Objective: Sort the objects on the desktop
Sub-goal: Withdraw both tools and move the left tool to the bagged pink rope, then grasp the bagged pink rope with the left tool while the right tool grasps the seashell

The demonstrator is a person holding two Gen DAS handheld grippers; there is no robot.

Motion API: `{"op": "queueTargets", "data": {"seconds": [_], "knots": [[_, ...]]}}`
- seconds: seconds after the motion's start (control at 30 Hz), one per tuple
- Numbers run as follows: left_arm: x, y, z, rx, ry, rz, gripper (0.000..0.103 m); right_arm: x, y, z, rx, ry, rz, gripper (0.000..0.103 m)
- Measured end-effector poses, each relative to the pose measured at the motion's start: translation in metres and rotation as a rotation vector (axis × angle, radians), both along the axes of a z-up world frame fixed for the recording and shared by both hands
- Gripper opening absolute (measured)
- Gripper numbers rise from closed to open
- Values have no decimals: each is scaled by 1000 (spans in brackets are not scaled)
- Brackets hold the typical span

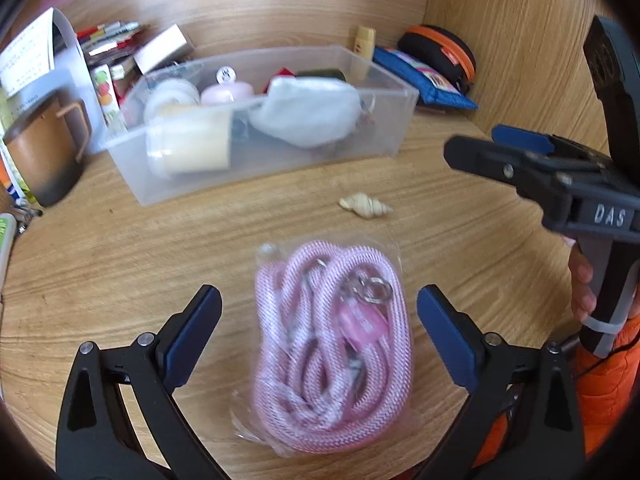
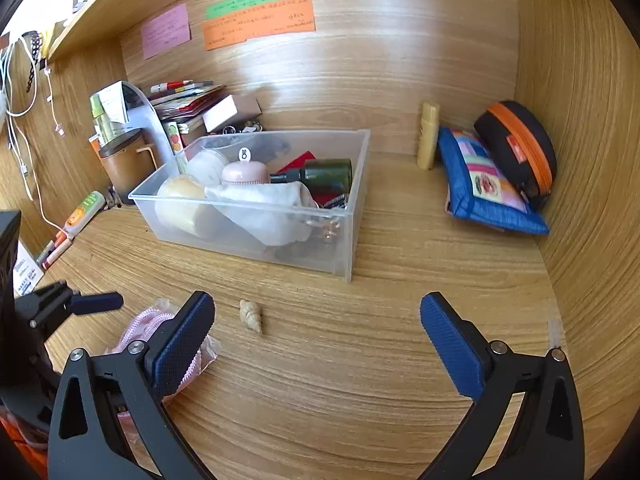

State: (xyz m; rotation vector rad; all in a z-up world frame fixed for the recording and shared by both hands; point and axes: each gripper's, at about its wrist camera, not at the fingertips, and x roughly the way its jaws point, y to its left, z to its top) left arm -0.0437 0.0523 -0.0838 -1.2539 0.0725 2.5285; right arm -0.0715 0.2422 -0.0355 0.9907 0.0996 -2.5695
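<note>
We hold the left gripper (image 1: 319, 322) with jaws spread wide around the bagged pink cord (image 1: 332, 344) lying on the desk (image 1: 120, 264). Our right gripper (image 2: 316, 332) is wide too, gripping nothing (a small shell (image 2: 251, 315) lies near the clear bin (image 2: 344, 232)).

Rope bag (image 2: 160, 332) partly behind right fingers (image 2: 182, 344)

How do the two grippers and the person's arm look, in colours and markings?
The left gripper and the right gripper are black plastic frames with dark blue textured pads and silver rivets. The right gripper's body bears white letters "DAS". The sleeve is orange and quilted.
</note>
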Motion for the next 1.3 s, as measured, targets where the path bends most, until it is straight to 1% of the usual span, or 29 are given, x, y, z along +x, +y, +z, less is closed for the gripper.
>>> {"op": "queueTargets", "data": {"seconds": [0.17, 0.2, 0.33, 0.43, 0.53, 0.6, 0.63, 0.67, 0.7, 0.73, 0.77, 0.8, 0.87, 0.93, 1.0, 1.07, 1.1, 1.17, 1.3], "knots": [[-1, 6, -18, -40, -49, 9, 99, -5, -2, -10, 6, -31, -3, 102], [1, 7, -18, -64, -24, 18, 100, -8, -4, -14, 19, -43, -9, 102], [5, 7, -22, -91, 0, 34, 101, -13, -9, -23, 41, -61, 8, 102], [8, 0, -23, -84, 25, 52, 101, -13, -17, -27, 62, -54, 37, 102], [9, -12, -24, -79, 46, 82, 101, -14, -27, -31, 92, -55, 81, 100], [8, -21, -25, -78, 49, 106, 101, -16, -34, -33, 107, -63, 113, 93], [6, -24, -25, -77, 50, 117, 99, -17, -38, -35, 118, -66, 127, 89], [6, -27, -24, -73, 52, 128, 98, -18, -42, -37, 126, -73, 142, 81], [4, -29, -24, -75, 54, 134, 95, -19, -45, -39, 135, -80, 155, 77], [3, -33, -23, -75, 56, 144, 89, -21, -49, -41, 145, -89, 171, 70], [1, -36, -22, -72, 58, 156, 86, -21, -51, -44, 153, -94, 182, 65], [0, -39, -21, -67, 59, 163, 82, -23, -55, -47, 162, -100, 197, 64], [-6, -44, -19, -48, 58, 180, 78, -24, -59, -50, 178, -104, 213, 54], [-11, -49, -17, -17, 54, 196, 76, -24, -63, -53, 196, -106, 230, 48], [-14, -52, -16, 2, 53, 205, 74, -24, -65, -55, 208, -108, 241, 44], [-17, -56, -14, 18, 51, 224, 73, -23, -66, -55, 213, -103, 254, 37], [-18, -57, -14, 28, 50, 235, 71, -23, -67, -55, 217, -101, 261, 35], [-21, -62, -12, 54, 44, 251, 70, -22, -69, -56, 225, -96, 278, 28], [-25, -70, -11, 103, 33, 261, 68, -20, -74, -57, 236, -87, 308, 22]]}}
